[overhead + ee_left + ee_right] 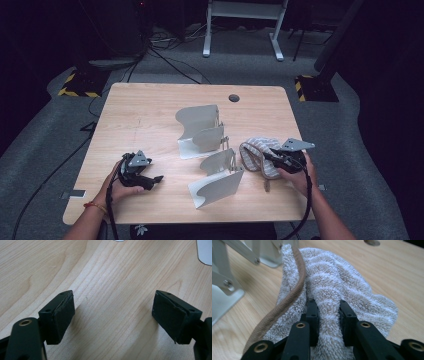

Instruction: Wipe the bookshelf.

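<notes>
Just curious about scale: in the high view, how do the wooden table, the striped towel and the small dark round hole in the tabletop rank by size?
1. Light wooden table
2. Striped beige terry towel
3. Small dark round hole

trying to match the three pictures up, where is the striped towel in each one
High view: the striped towel lies right of centre, at the right tool.
Left gripper view: bare wooden table between the open jaws.
Right gripper view: the towel sits centre, a fold pinched between the jaws.
Shared landmark: the wooden table.
</notes>
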